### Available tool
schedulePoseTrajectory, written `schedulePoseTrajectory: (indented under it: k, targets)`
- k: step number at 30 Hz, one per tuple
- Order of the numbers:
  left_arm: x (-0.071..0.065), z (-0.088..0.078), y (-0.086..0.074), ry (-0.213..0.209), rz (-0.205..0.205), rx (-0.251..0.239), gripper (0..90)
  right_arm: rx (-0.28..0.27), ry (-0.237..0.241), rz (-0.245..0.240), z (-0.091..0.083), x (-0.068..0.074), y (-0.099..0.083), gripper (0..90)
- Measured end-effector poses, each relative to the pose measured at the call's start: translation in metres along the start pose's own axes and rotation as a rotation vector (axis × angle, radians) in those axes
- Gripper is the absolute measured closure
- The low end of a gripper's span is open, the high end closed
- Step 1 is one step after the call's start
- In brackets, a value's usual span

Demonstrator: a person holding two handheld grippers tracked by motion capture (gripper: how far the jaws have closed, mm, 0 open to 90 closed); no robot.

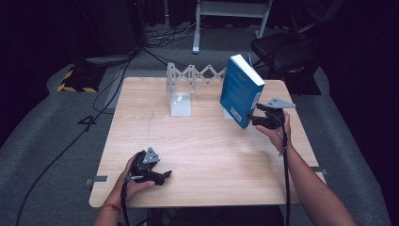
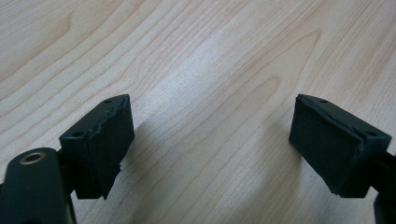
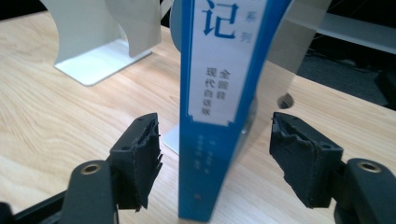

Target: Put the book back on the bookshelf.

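I'm standing the book (image 3: 219,107) against the bookend (image 1: 180,89); right gripper (image 3: 217,163) apart around it, left gripper (image 2: 210,140) idling apart.

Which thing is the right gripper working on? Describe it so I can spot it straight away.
Look at the far right part of the wooden table, just ahead of the right gripper. There a blue book stands on edge, tilted, its spine between the gripper's open jaws. It is the one blue thing; the white bookends beside it are pale.
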State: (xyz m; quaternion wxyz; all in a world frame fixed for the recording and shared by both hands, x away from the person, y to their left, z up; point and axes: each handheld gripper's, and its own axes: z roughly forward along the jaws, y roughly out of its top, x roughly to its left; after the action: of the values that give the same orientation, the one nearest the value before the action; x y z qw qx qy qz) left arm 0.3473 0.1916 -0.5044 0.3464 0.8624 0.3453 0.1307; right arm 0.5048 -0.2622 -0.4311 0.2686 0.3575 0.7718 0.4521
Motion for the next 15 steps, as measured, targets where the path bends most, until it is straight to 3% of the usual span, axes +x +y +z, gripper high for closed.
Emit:
schedulePoseTrajectory:
  k: [3, 4, 11, 15]
  targets:
    - [0.0, 0.0, 0.0, 0.005, 0.003, 0.0, 14.3, 0.037, 0.009, -0.03, -0.007, 0.0, 0.002, 29.9]
    - [0.0, 0.0, 0.0, 0.002, 0.002, 0.0, 14.3, 0.058, 0.044, -0.049, -0.014, -0.001, 0.003, 29.1]
    - [0.0, 0.0, 0.0, 0.001, 0.001, 0.0, 14.3, 0.121, 0.077, -0.117, -0.032, 0.002, 0.004, 28.2]
    - [0.0, 0.0, 0.0, 0.002, 0.002, 0.0, 14.3, 0.127, 0.098, -0.131, -0.04, 0.004, 0.0, 28.0]
